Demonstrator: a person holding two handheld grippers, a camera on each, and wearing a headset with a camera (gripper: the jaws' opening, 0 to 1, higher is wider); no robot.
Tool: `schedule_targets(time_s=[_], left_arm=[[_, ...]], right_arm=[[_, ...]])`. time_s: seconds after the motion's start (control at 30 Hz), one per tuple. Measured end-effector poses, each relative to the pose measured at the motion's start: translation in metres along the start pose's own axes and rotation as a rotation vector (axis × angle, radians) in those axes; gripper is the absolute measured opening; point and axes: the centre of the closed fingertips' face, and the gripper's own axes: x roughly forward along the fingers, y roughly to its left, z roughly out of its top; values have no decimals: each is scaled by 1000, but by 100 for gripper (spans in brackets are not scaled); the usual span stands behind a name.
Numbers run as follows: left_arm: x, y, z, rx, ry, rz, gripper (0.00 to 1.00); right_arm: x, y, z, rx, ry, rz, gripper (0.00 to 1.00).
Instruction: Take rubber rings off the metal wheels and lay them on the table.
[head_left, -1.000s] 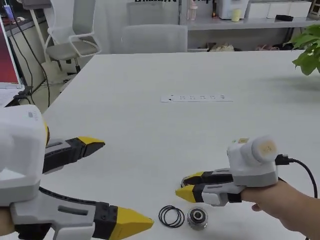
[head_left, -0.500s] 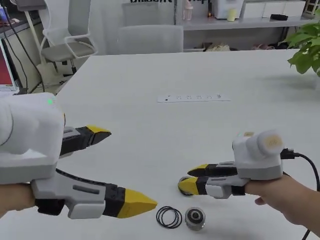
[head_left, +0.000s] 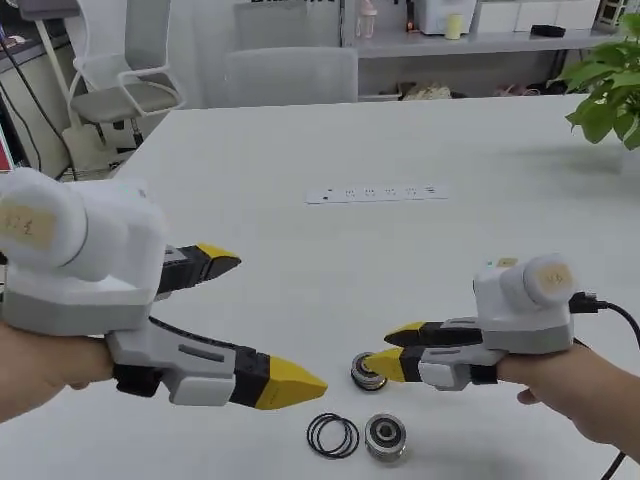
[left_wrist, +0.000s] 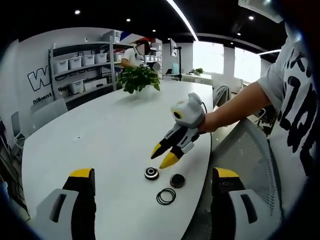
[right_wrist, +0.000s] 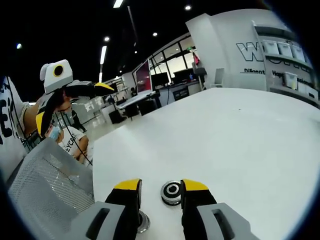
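Two small metal wheels lie on the white table (head_left: 300, 150) near its front edge. One wheel (head_left: 367, 373) (left_wrist: 151, 173) has a dark band around it and sits at the tips of my right gripper (head_left: 388, 352), whose jaws stand a little apart. In the right gripper view this wheel (right_wrist: 172, 191) lies just beyond the gap between the jaws, untouched. The other wheel (head_left: 385, 436) (left_wrist: 177, 180) looks bare, with loose black rubber rings (head_left: 332, 436) (left_wrist: 166, 196) beside it. My left gripper (head_left: 263, 323) hovers to the left, wide open and holding nothing.
A white power strip (head_left: 375, 192) lies mid-table. A green plant (head_left: 605, 100) stands at the far right. Office chairs (head_left: 290, 72) line the far edge. The table's near edge runs just below the rings.
A second wheel now shows at my right gripper's tips; earlier only the wheel by the rings was visible. My left gripper has moved rightward, toward the wheels.
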Motion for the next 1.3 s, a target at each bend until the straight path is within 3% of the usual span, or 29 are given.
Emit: schedule_targets(time_s=[0.4, 0.9, 1.3], left_arm=[[33, 13, -18, 12, 52, -30, 94], [67, 28, -37, -2, 79, -48, 85], [92, 32, -50, 24, 109, -66, 77]], right_arm=[[-6, -15, -6, 6, 10, -34, 29], [-9, -25, -13, 12, 15, -64, 29], [-9, -28, -15, 7, 22, -71, 29]])
